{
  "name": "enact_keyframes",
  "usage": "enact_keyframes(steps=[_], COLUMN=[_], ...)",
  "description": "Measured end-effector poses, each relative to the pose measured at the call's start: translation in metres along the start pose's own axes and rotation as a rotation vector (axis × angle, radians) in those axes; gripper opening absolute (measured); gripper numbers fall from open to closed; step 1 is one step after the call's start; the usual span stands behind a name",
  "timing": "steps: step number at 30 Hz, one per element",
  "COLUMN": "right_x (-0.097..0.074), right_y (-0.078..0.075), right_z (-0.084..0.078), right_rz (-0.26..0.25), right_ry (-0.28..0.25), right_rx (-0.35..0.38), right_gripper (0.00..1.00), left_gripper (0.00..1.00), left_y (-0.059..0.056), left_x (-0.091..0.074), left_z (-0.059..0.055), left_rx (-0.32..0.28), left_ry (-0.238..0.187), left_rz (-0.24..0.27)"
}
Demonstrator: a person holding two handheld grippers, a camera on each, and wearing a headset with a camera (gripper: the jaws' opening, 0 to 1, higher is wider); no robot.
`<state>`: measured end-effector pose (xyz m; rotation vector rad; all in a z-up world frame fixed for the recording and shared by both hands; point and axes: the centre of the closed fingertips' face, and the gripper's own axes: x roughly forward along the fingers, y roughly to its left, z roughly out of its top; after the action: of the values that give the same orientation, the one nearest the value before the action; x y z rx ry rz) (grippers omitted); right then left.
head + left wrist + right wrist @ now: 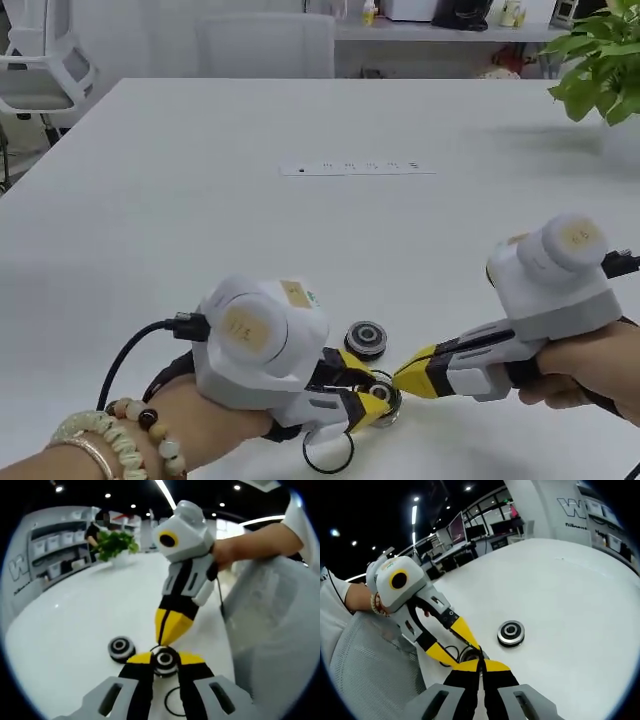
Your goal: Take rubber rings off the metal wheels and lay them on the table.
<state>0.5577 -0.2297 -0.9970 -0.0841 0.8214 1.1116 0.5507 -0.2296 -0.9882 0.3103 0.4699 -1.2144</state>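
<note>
Left gripper (165, 658) clamps a metal wheel (165, 663); right gripper (481, 664), jaws closed, touches it.

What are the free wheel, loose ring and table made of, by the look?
Free wheel: glinting grey metal hub, dark matte band round it, likely rubber. Loose ring: thin, matte black loop, probably rubber. Table: smooth white with soft sheen; laminate or paint, can't tell.

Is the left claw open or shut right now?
Shut on a metal wheel: the left claw has its yellow tips pressed against both sides of it.
</note>
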Motion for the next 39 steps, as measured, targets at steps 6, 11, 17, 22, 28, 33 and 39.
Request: enact_keyframes(steps=[6, 11, 17, 22, 28, 33, 39], right_x=[-0.002, -0.004, -0.009, -0.013, -0.02, -0.025, -0.028], right_y=[-0.001, -0.002, -0.003, 0.0, 0.001, 0.002, 0.005], right_z=[0.002, 0.007, 0.016, 0.025, 0.035, 0.042, 0.049], right_rz=[-0.002, -0.006, -0.013, -0.019, -0.027, -0.032, -0.028], right_ry=[-0.01, -0.029, -0.062, -0.095, -0.129, -0.159, -0.184], right_rx=[0.005, 0.009, 0.015, 0.011, -0.006, -0.012, -0.018], right_gripper=[0.0, 0.0, 0.0, 0.0, 0.0, 0.0, 0.0], left_gripper=[0.25, 0.32, 0.37, 0.45, 0.47, 0.54, 0.59], left_y=[0.003, 0.001, 0.0, 0.0, 0.004, 0.009, 0.007], left_x=[-0.01, -0.019, -0.032, -0.043, -0.071, -0.098, -0.127], left_z=[0.016, 0.021, 0.033, 0.053, 0.062, 0.061, 0.066], left_rx=[-0.006, -0.01, 0.008, 0.039, 0.135, 0.172, 0.152], left_ry=[-0.041, -0.049, -0.058, -0.075, -0.049, -0.03, -0.082], left_rz=[0.01, -0.014, -0.024, -0.035, -0.017, 0.017, 0.033])
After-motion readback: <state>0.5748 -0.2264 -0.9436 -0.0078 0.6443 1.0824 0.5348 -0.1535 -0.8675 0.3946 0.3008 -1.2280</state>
